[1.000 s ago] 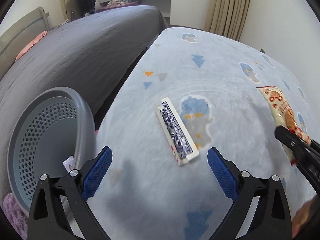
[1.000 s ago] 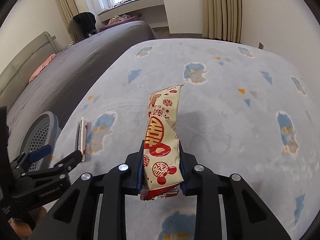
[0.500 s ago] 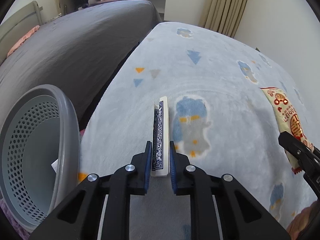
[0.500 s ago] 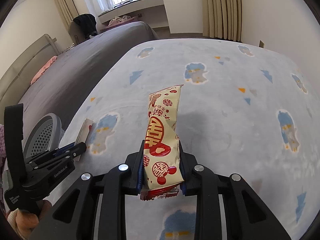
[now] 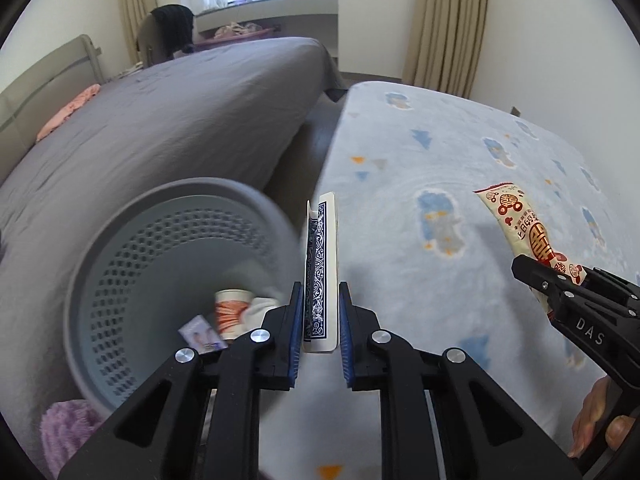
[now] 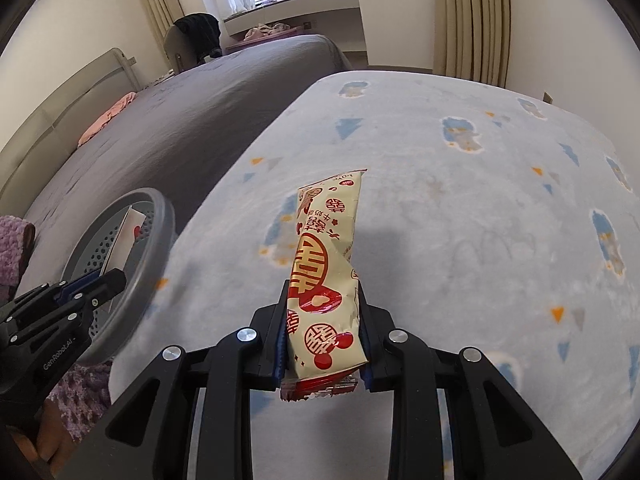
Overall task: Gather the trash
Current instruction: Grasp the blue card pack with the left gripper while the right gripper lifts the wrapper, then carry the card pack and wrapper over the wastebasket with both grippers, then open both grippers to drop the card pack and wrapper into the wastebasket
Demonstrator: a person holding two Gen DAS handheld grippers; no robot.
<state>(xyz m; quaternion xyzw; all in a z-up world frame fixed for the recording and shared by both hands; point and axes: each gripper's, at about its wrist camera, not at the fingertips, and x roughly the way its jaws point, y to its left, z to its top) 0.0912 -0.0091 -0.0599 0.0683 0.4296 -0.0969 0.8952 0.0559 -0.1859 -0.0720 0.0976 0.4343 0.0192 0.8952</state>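
- The left wrist view looks straight down into the grey perforated bin (image 5: 132,264); the litter at its bottom shows only here: a paper cup with orange print (image 5: 231,312), something white and crumpled beside it, and a small printed card (image 5: 200,334).
- The right wrist view sees that bin (image 6: 156,248) only from the side, as a smooth rounded rim with a strip of round holes inside.
- The left tongs (image 5: 319,326) are clamped on a playing-card box (image 5: 320,264), flat and stiff, held edge-on. It has a blue ornamental back and white borders, and it stands just beside the bin's rim, off the rug.
- From the right wrist view the left tongs (image 6: 105,280) appear at the left edge, and the card box (image 6: 124,240) shows its pale face with a red mark, in front of the bin's mouth.
- The right tongs (image 6: 322,336) are clamped on a snack wrapper (image 6: 326,256), a long, creased, glossy cream packet with red and gold print. It juts forward above the rug.
- The left wrist view catches the right tongs (image 5: 536,276) and the wrapper (image 5: 520,224) side-on at the right.
- The rug (image 6: 460,208) is pale blue and plush, with small triangles and cartoon patches.
- The bed (image 5: 160,128) beside it has a smooth grey cover.
- A knitted lilac sleeve (image 6: 12,248) shows at the left edge.
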